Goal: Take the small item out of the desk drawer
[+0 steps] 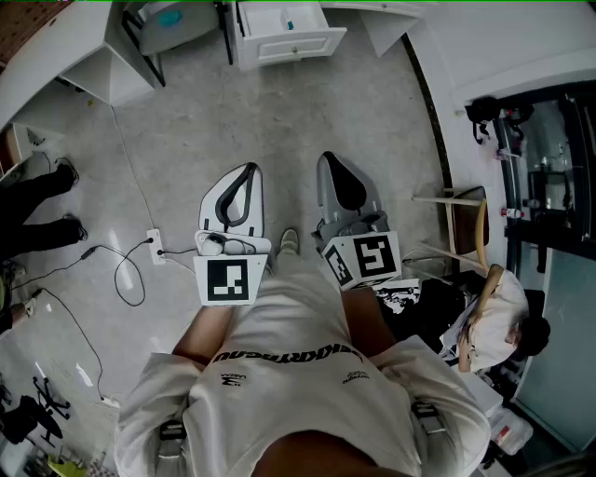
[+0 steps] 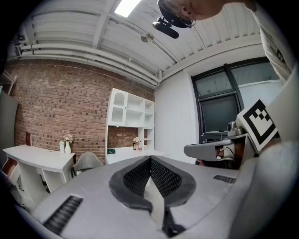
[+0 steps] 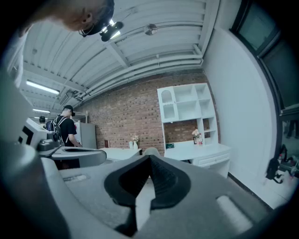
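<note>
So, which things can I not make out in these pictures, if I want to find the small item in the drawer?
- Small item: head view, only a tiny blue speck in the open drawer; too small to identify.
- Drawer's far end: head view, cut off by the top edge.
- Drawer's inside: neither gripper view looks into it; both face across the room.

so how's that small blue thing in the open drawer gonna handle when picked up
The small blue item looks tiny beside the white drawer, so probably light. It lies on the drawer's bare, smooth-looking floor, so a nudge may slide it. Too small here to judge stiffness or rolling.
</note>
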Action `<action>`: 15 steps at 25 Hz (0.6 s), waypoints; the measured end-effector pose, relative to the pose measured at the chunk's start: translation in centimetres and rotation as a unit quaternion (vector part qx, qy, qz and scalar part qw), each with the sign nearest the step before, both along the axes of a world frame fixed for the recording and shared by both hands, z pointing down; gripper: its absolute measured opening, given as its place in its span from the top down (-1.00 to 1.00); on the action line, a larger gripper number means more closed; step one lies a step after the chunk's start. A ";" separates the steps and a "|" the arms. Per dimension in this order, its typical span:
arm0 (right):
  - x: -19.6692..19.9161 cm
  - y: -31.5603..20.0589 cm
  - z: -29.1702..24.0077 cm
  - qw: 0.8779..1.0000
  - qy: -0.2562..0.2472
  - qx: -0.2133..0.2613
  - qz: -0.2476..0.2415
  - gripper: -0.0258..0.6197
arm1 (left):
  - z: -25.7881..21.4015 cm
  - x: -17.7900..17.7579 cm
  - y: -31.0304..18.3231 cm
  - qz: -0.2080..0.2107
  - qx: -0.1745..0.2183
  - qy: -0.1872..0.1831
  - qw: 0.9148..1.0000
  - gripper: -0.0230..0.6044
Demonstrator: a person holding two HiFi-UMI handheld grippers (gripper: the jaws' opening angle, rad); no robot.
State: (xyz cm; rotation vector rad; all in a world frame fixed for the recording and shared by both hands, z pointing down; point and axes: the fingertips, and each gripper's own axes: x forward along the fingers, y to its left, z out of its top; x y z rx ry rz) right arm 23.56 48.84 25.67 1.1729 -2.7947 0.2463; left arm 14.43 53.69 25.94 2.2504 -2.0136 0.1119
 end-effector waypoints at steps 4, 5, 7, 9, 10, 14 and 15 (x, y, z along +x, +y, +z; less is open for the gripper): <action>3.5 2.6 -0.2 1.000 0.001 0.003 0.011 0.93 | -1.4 3.2 1.9 -0.002 0.012 -0.017 1.000 0.93; 4.4 3.1 -0.3 1.000 0.000 0.004 0.015 0.93 | -1.6 3.9 2.3 -0.003 0.012 -0.017 1.000 0.93; 5.7 3.6 -0.4 1.000 -0.003 0.005 0.022 0.93 | -1.9 4.6 2.8 -0.004 0.009 -0.013 1.000 0.93; 6.6 4.1 -0.7 1.000 -0.007 0.007 0.023 0.93 | -2.2 5.2 3.1 -0.006 0.014 -0.012 1.000 0.93; 7.1 4.4 -0.8 1.000 -0.009 0.009 0.022 0.93 | -2.3 5.8 3.4 -0.006 0.015 -0.013 1.000 0.93; 9.2 4.7 -1.7 1.000 -0.023 0.018 0.012 0.92 | -2.4 8.3 3.5 -0.003 0.011 -0.019 1.000 0.93; 9.6 4.5 -1.9 0.999 -0.026 0.019 0.010 0.92 | -2.4 8.8 3.2 -0.003 0.012 -0.022 1.000 0.93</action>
